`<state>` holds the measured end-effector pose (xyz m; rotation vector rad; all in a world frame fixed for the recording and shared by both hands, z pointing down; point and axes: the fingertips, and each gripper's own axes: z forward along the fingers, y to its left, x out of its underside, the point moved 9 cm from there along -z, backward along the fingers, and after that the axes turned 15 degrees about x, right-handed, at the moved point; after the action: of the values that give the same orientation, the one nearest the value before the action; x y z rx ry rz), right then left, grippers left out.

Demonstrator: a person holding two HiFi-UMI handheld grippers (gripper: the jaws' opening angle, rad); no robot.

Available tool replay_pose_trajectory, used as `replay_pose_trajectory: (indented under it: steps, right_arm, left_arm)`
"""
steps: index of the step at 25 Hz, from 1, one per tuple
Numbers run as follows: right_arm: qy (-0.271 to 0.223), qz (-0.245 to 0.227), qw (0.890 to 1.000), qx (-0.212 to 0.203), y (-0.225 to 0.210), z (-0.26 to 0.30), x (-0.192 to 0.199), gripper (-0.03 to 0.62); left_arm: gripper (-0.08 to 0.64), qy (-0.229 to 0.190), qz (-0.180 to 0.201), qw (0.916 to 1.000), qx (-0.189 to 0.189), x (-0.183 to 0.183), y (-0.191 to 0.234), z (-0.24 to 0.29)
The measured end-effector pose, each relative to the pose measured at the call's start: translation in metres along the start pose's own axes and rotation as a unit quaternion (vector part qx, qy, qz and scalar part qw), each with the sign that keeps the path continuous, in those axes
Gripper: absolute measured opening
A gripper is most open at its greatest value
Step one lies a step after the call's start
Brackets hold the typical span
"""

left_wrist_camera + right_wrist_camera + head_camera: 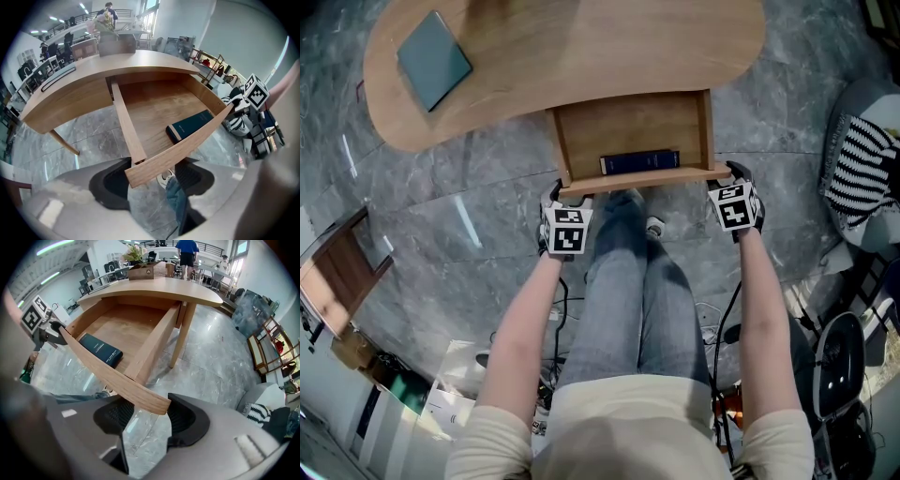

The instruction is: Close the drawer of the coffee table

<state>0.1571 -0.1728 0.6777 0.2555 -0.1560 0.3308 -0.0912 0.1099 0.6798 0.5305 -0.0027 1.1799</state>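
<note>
1. The shallow light-wood drawer (628, 127) of the low, curved wooden desk (581, 47) stands pulled well out toward the person. A dark blue book (639, 161) lies inside, against the front panel. None of the closing appears done, so the whole push back in seems to remain.
2. The left gripper (152, 182) points steeply down at the left end of the drawer's front panel. Its jaws are spread wide. The panel's end crosses the gap between them and is not clamped.
3. The right gripper (145, 414) mirrors this at the right end. Its jaws are wide apart, with the panel's end between them, just beside one pad and not gripped.
</note>
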Motion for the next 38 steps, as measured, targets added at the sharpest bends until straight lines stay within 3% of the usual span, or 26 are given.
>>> replay_pose_trajectory:
  steps: [38]
  right_arm:
    - [-0.029,0.001,0.999,0.016,-0.027,0.027,-0.072,0.224]
  left_arm:
    - [0.291,-0.028,0.027,0.999,-0.023,-0.069,0.038,0.008]
